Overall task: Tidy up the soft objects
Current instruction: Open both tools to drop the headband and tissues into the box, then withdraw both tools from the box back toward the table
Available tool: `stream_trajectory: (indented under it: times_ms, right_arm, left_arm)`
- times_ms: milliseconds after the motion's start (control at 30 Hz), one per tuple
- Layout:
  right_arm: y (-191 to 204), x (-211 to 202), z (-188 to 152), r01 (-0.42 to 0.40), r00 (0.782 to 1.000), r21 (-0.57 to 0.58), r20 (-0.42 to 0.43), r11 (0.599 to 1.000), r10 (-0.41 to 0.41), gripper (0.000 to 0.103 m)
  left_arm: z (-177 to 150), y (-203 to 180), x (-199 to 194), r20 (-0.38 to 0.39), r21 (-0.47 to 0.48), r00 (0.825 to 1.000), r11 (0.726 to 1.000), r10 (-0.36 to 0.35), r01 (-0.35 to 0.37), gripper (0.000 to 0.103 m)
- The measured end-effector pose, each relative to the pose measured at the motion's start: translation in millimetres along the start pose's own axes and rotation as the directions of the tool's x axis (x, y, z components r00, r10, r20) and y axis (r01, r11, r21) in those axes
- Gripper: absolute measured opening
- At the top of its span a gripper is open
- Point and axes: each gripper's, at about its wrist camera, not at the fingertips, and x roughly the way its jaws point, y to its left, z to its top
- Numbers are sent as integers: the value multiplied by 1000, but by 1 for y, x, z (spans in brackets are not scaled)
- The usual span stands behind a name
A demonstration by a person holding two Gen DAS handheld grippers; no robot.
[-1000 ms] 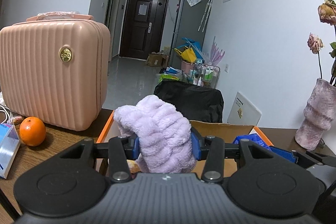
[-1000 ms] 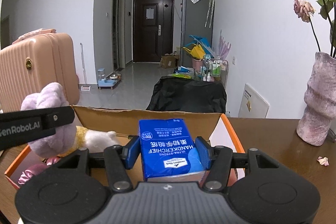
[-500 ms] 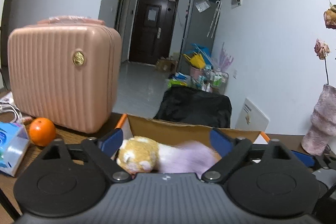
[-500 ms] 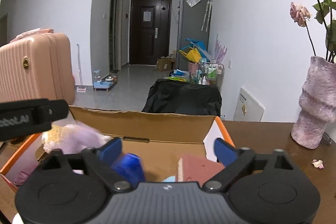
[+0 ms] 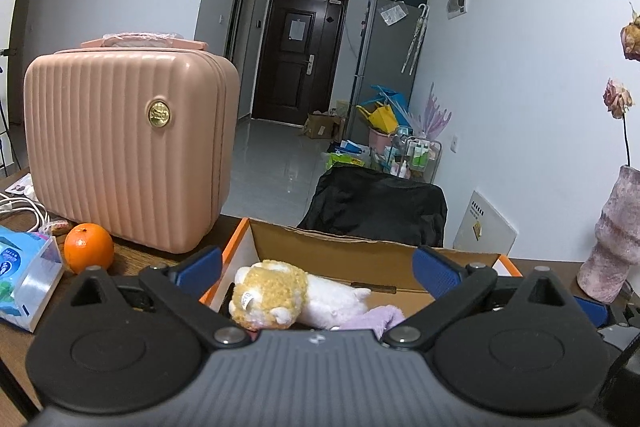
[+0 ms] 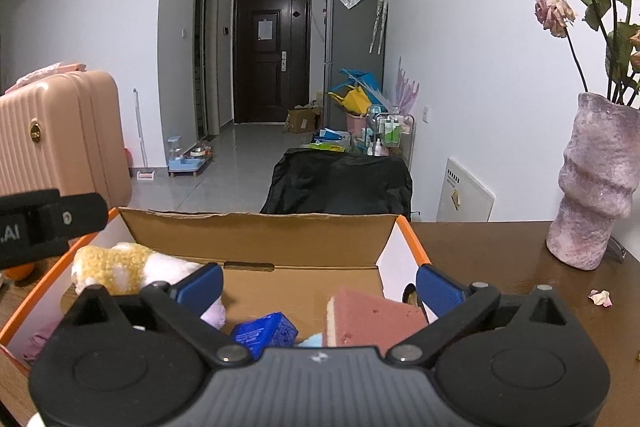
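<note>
Several soft things are seen lying inside the open cardboard box point(image 6: 256, 239), which is edged in orange and set on the brown table point(image 6: 500, 259). A plush toy point(image 5: 280, 291) with a yellow head and white body is laid on its side toward the box's left end, with a lilac fluffy cloth point(image 5: 372, 319) touching its lower side. A blue tissue pack point(image 6: 266, 333) is tilted on the box floor, and a pink sponge point(image 6: 372, 319) is propped just beside it to the right.

The left gripper point(image 5: 318, 269) is held over the plush toy, jaws still spreading, nothing pressed between its pads. The right gripper point(image 6: 320, 285) is held over the tissue pack and sponge, jaws likewise spreading and empty.

Outside the box, a pink ribbed case point(image 5: 128, 151) is stood on the table with an orange point(image 5: 89, 247) just before it. A mauve vase point(image 6: 596, 183) of dried roses is placed well apart, to the right.
</note>
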Motion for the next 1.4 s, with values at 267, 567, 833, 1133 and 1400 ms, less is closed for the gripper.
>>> stream_trajectory:
  times_ms: [267,567,833,1133,1400]
  right_arm:
    - [-1,-15,-2,2,1000,7,28,1000,-2,103]
    - [-6,-38,-11,15,998,7,66,1000,-16,103]
    - [-11,-65,-20,19,995,13,93,1000,-20,103]
    - [-14,-92,-34,23,994,11,107,1000,-24,103]
    - [-17,-107,-45,22,994,10,105,1000,-23,103]
  left_arm:
    - [-1,0,-14,21,12,1000,1000,18,-18,103]
    - [-3,7,-36,49,15,998,1000,27,-28,103]
    - [-8,11,-53,57,20,998,999,31,-32,103]
    - [-20,19,-82,66,29,997,999,42,-44,103]
    - [-33,22,-104,68,43,996,997,58,-61,103]
